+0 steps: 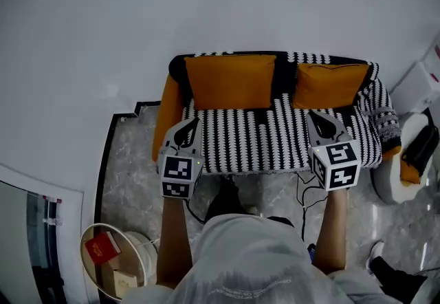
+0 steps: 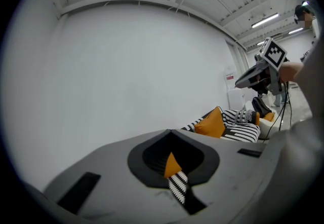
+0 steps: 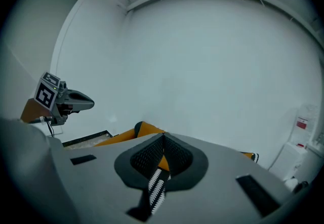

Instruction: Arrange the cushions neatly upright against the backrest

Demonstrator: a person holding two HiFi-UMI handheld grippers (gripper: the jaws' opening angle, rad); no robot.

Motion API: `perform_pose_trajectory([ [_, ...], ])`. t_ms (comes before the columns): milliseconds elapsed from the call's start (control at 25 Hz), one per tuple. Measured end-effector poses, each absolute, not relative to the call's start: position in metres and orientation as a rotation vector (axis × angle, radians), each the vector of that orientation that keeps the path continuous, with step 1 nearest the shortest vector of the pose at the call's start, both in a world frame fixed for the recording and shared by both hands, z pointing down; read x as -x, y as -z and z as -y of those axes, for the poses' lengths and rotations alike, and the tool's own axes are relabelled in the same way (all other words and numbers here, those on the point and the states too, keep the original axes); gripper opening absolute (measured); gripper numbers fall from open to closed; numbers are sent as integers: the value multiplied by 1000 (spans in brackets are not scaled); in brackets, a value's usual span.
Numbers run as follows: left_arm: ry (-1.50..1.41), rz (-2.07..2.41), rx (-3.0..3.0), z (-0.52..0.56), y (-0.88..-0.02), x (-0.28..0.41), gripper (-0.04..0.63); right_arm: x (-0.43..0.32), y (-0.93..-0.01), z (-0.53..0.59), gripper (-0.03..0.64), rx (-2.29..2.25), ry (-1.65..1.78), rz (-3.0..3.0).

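1. Orange left cushion [image 1: 230,81] and right cushion [image 1: 330,86] stand upright against the backrest [image 1: 284,67], so the arranging looks done.
2. Your left gripper [image 1: 192,124] and right gripper [image 1: 315,117] hover over the seat [image 1: 240,139] front, jaws closed on nothing, clear of both cushions.

Left gripper [image 1: 185,128] and right gripper [image 1: 323,125] are held level with each other above the front edge of the sofa [image 1: 254,141], one toward each end. Both point toward its backrest. Both jaw pairs are closed and empty. Left forearm [image 1: 175,234] and right forearm [image 1: 332,227] extend forward, parallel.
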State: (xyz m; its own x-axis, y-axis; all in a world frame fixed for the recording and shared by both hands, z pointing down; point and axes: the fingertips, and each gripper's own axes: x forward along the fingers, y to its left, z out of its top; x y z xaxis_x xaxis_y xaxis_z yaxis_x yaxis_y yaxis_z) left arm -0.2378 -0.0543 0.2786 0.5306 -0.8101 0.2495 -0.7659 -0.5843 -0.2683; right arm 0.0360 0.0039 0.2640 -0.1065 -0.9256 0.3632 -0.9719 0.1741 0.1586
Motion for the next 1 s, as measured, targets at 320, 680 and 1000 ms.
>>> perform_pose_trajectory([
  [320,452,-1314,2618,-3,-250,236,17,-1,-243,-52,3,-1733,-10,2136],
  [680,355,-1260,2577,-36,-218,232,17,24,-229,-77,3,-1712,66,2171],
  [1000,315,-1234,2600,-39,-217,217,17,17,-229,-78,3,-1710,75,2158],
])
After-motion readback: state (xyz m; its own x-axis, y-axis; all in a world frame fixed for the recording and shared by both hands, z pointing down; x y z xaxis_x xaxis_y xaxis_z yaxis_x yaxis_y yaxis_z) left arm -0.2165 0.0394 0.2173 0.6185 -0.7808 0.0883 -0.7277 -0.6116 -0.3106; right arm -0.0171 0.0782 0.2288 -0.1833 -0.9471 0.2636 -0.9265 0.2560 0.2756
